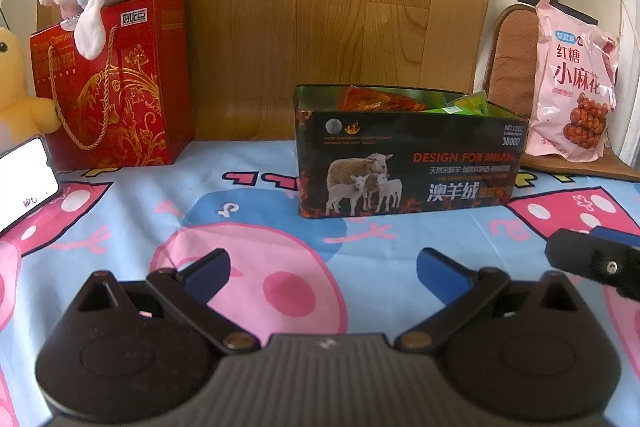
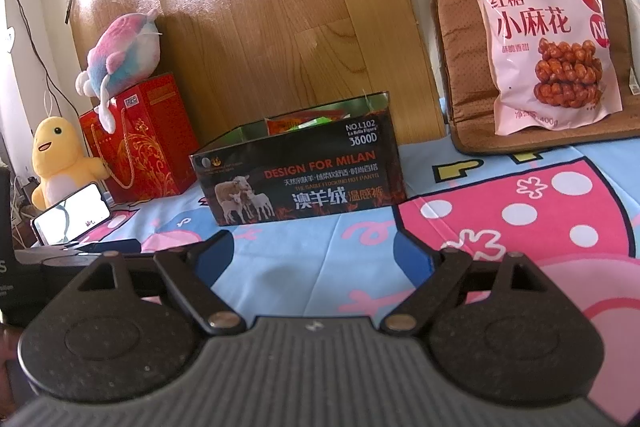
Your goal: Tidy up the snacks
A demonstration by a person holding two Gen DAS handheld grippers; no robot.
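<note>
Your left gripper and right gripper both gape, empty. The box of snacks sits mid-cloth, long side across your left view; only the right view shows it angled.

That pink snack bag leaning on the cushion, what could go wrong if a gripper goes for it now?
The pink snack bag only leans on the brown cushion, so a nudge might tip it over. It also looks bigger than the free room in the black box, which already holds packets. Both the left gripper and right gripper are open and empty.
</note>
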